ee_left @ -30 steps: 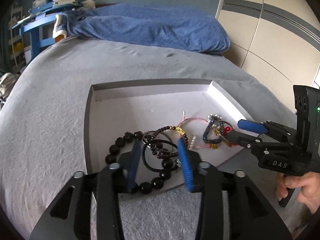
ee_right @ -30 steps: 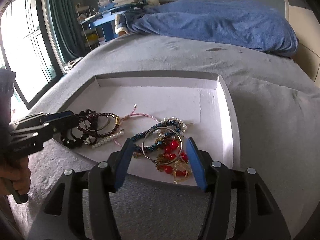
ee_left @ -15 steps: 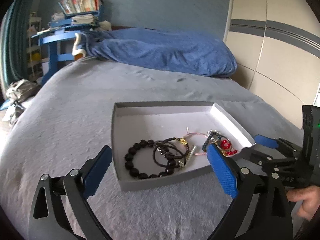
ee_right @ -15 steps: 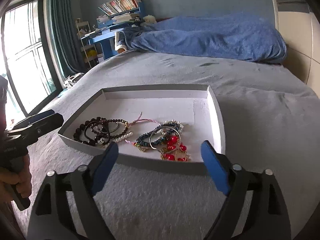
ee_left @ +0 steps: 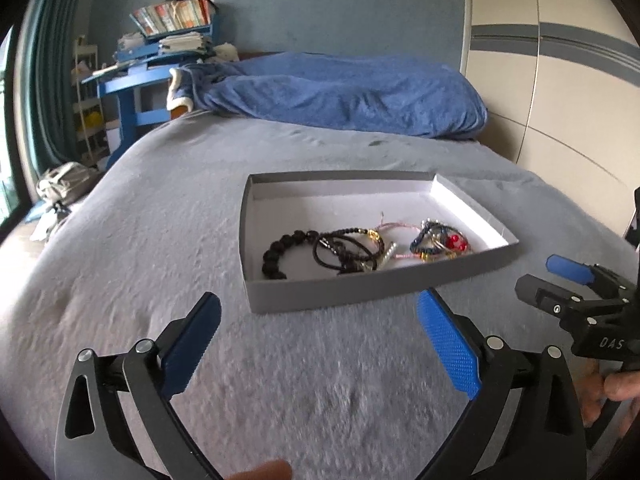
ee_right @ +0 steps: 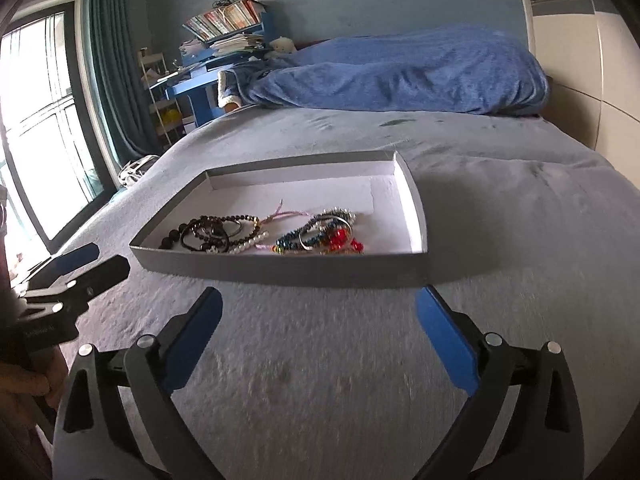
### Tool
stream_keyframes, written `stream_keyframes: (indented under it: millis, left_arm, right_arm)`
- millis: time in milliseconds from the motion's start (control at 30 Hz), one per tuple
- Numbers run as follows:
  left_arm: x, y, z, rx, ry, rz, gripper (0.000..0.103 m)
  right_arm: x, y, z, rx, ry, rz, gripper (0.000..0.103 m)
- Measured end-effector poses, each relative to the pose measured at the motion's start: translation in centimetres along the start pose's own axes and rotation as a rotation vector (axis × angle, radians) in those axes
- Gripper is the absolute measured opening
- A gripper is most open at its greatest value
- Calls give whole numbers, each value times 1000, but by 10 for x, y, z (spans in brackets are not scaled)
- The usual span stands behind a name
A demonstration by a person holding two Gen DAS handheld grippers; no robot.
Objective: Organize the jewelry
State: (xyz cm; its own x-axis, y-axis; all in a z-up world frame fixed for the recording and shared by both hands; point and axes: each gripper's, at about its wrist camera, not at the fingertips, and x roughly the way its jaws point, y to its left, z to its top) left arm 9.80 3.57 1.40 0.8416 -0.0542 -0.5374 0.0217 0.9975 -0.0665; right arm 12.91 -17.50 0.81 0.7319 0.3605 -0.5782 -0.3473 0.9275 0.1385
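— While both tools hang short of the tray, how do your fingers stand?

— Your left gripper (ee_left: 318, 334) has its blue fingers (ee_left: 448, 346) spread wide with nothing between them, over bare grey bed (ee_left: 140, 240). Your right gripper (ee_right: 318, 330) is the same: wide apart, holding nothing, just short of the tray's near wall.

— And the jewelry?

— All of it lies inside the grey tray (ee_right: 280, 270), bunched toward the near side. From your left view: a black bead bracelet (ee_left: 276, 254) at the left, dark bangles and cords (ee_left: 344, 250) tangled beside it, a pink cord (ee_left: 394, 228), then a blue and red beaded cluster (ee_left: 440, 242) at the right. The far half of the tray floor is bare.

— Sorted or not?

— You could read this either way: a pile waiting to be spread out, or pieces just gathered in. If you do go in, take one piece at a time from the outer edge of a bunch, pinch a single strand low, and lift slowly so linked pieces fall away. Beyond, the blue blanket (ee_right: 400, 76) is well clear.
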Motion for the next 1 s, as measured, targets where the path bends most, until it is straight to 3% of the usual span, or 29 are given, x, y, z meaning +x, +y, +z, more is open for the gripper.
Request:
stream_keyframes:
  millis: [267,1000]
  left_arm:
    - [-6,6,-6,-32,-24,41,98]
    - [-9,3,-5,-21,-39,42,98]
  right_arm:
    - [-11,-1,-13,15,-21,-23,96]
    - [-17,8,-16,-31,-44,-29,97]
